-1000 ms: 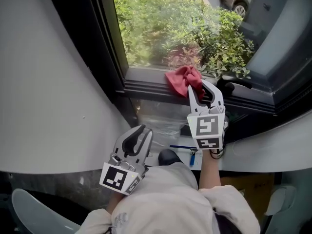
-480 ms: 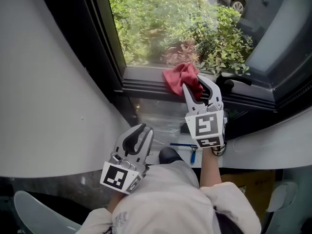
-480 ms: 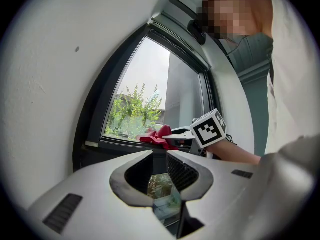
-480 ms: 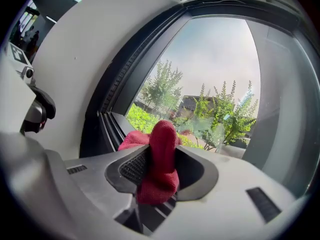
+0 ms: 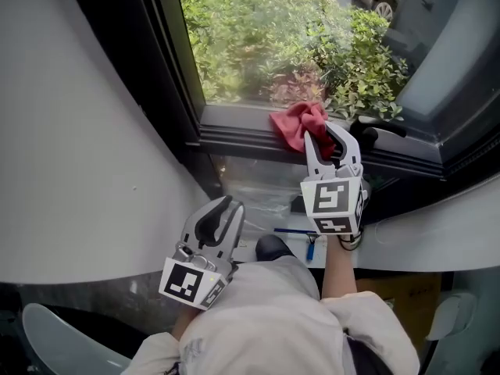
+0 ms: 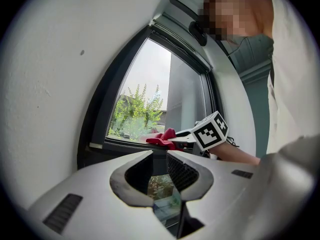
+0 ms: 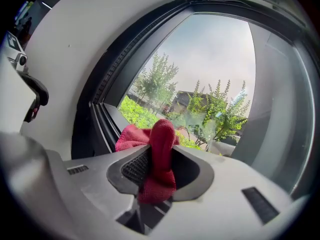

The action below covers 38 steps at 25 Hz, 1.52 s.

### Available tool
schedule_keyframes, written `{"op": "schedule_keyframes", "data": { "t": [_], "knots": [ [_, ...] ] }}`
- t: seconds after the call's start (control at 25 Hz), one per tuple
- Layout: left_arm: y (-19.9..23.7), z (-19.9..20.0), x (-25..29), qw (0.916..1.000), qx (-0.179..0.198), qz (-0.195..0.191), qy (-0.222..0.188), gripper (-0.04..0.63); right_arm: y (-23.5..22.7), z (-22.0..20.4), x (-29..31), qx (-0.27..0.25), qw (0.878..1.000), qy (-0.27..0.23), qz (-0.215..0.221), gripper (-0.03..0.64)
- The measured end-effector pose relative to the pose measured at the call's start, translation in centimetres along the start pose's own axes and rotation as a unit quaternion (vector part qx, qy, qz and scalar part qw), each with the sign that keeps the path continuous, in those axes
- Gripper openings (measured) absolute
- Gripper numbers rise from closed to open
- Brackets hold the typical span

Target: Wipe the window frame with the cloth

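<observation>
The right tool (image 5: pixel 323 137) clamps the red cloth (image 5: pixel 295 122), bunched on the bottom frame (image 5: pixel 234 135) below the glass (image 5: pixel 250 45). The left tool (image 5: pixel 228 206) hangs low, jaws barely apart, empty. Pushed right, the wad may snag on the handle (image 5: pixel 376 136) just beside it, or drag out of the jaws. Leftward the frame runs clear to the corner (image 5: pixel 195 137).

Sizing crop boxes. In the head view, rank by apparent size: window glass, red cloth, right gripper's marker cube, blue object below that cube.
1. window glass
2. red cloth and marker cube of the right gripper: look alike; cube sits nearer the camera, so unranked
3. blue object
</observation>
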State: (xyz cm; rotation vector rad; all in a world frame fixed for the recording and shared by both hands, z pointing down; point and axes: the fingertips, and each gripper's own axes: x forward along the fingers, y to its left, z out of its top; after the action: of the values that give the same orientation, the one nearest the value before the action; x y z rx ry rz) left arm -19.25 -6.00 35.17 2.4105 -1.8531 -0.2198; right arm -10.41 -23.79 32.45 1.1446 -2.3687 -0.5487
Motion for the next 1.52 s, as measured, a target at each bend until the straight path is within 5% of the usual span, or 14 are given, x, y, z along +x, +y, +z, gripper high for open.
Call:
{"op": "schedule_keyframes", "data": {
  "t": [0.28, 0.52, 0.84, 1.0, 1.32, 1.52],
  "knots": [
    [-0.3, 0.0, 0.0, 1.0, -0.001, -0.006, 0.0, 0.091, -0.2, 0.0, -0.2, 0.019, 1.0, -0.013, -0.003, 0.12],
    [-0.2, -0.1, -0.2, 1.0, 0.0, -0.001, 0.001, 0.091, 1.2, 3.0, -2.2, 0.04, 0.996, -0.074, 0.016, 0.118],
    [0.5, 0.0, -1.2, 0.9998, 0.003, 0.021, 0.001, 0.091, 7.5, 8.9, -2.6, 0.008, 0.983, -0.153, 0.102, 0.117],
    [0.9, 0.1, -1.9, 0.9994, 0.004, 0.035, 0.001, 0.091, 11.9, 10.4, -1.0, -0.008, 0.977, -0.154, 0.148, 0.117],
    [1.6, 0.0, -2.9, 0.9985, 0.007, 0.055, 0.005, 0.091, 16.7, 11.1, 1.8, -0.058, 0.976, -0.122, 0.172, 0.118],
    [1.9, -0.2, -2.9, 0.9982, 0.006, 0.059, 0.007, 0.089, 17.8, 10.9, 2.7, -0.036, 0.973, -0.116, 0.194, 0.117]
  ]
}}
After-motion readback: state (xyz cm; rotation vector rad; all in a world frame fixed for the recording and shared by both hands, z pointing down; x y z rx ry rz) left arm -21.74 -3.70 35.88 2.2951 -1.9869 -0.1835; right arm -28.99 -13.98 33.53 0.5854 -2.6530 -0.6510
